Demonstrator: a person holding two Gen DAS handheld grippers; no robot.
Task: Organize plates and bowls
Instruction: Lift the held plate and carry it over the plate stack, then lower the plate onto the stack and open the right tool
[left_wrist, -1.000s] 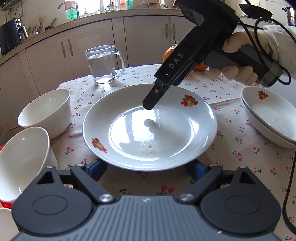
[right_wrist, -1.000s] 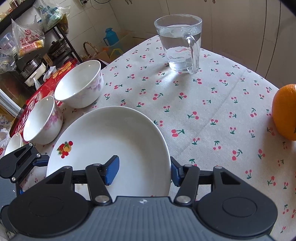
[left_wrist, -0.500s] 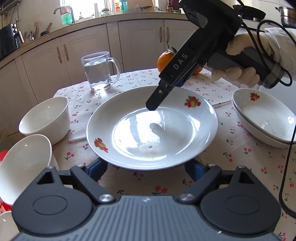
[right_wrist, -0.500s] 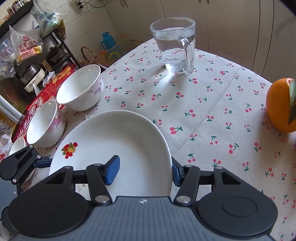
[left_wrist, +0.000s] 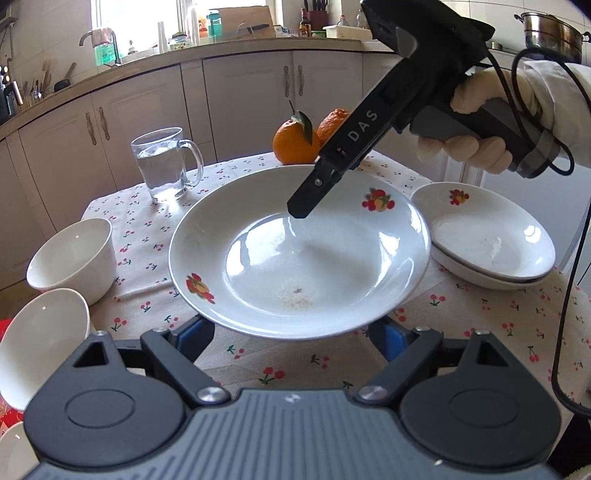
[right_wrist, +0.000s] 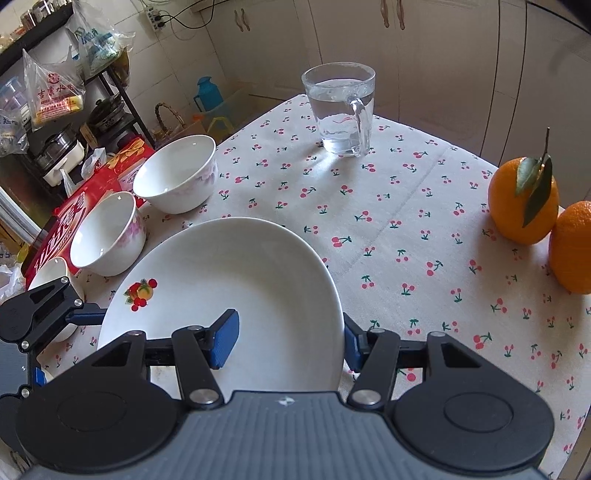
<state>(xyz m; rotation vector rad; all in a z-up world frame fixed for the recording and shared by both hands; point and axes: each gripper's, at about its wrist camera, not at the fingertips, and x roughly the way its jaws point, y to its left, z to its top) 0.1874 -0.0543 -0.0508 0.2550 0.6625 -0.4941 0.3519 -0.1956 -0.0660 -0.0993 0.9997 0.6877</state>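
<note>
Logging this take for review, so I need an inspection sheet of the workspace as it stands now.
Surface: cherry-print tablecloth.
Job's things: large plate lifted at its near edge; stacked plates to its right; three bowls to its left.
Clutter: glass mug with water; two oranges.
Grippers: right gripper astride the large plate's rim; left gripper open under its near edge.
Cables: black cable hanging from the right gripper.
Surroundings: kitchen cabinets, cluttered rack.
</note>
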